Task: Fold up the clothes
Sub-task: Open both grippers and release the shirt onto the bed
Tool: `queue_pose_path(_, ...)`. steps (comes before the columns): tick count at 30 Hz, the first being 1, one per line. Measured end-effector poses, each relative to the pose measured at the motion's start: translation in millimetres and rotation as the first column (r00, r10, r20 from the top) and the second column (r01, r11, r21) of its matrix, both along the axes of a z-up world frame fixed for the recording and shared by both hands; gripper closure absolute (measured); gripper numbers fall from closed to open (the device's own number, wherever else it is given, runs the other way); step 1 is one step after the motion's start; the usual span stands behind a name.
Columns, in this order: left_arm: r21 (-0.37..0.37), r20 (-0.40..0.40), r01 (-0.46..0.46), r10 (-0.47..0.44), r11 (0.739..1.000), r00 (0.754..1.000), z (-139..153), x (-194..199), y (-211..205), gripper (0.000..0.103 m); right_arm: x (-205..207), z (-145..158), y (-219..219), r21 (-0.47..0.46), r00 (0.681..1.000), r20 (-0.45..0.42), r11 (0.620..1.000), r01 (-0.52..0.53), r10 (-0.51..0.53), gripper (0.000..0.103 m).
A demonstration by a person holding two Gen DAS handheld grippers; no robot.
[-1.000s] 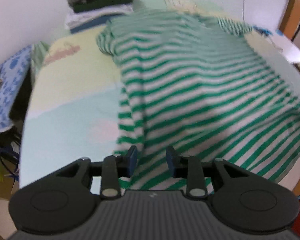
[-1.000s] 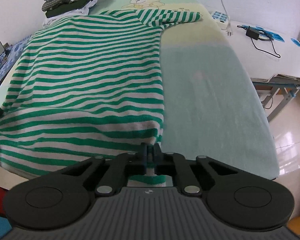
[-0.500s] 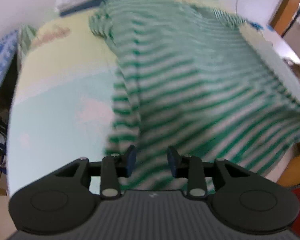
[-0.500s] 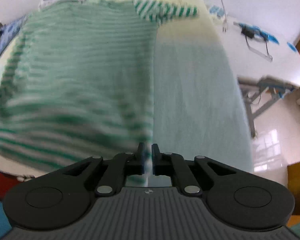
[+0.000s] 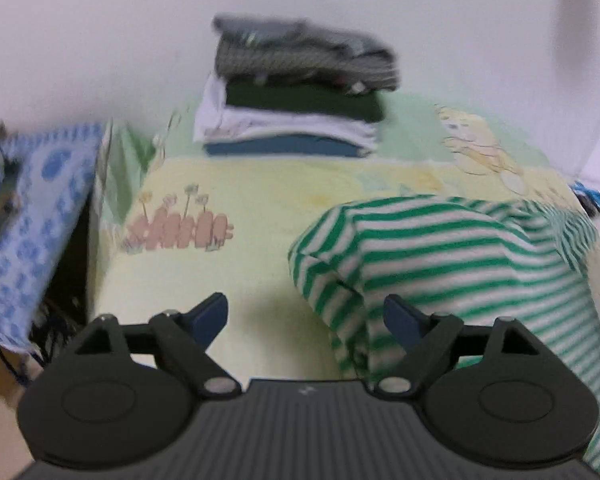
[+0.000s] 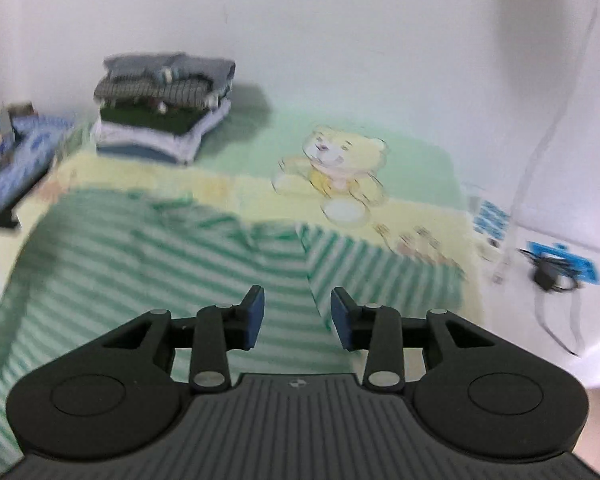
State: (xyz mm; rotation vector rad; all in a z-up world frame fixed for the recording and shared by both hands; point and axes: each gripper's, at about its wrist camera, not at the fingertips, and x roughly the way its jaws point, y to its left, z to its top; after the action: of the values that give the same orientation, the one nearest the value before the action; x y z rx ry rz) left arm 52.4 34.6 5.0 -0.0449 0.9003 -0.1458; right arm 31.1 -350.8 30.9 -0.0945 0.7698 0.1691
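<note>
Striped shirt folded on the bed, both grippers let go

Bed cover (image 5: 260, 184) with its bear print carries the green-and-white striped shirt (image 5: 452, 256), whose fold edge runs across the bed toward the folded clothes stack (image 5: 300, 108) by the wall. Shirt lies ahead-right of the left gripper (image 5: 306, 314) and under and ahead-left of the right gripper (image 6: 298, 318), probably the nearer one. Both jaws have just been opening and stand spread, nothing pinched between them.
</note>
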Motion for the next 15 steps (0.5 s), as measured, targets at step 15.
queue_pose_path(15,-0.100,-0.144,-0.078,0.063,0.992,0.988,-45,67,-27,0.018,144,-79,85,0.025,0.874,-0.096,0.879,-0.476,0.476,0.045)
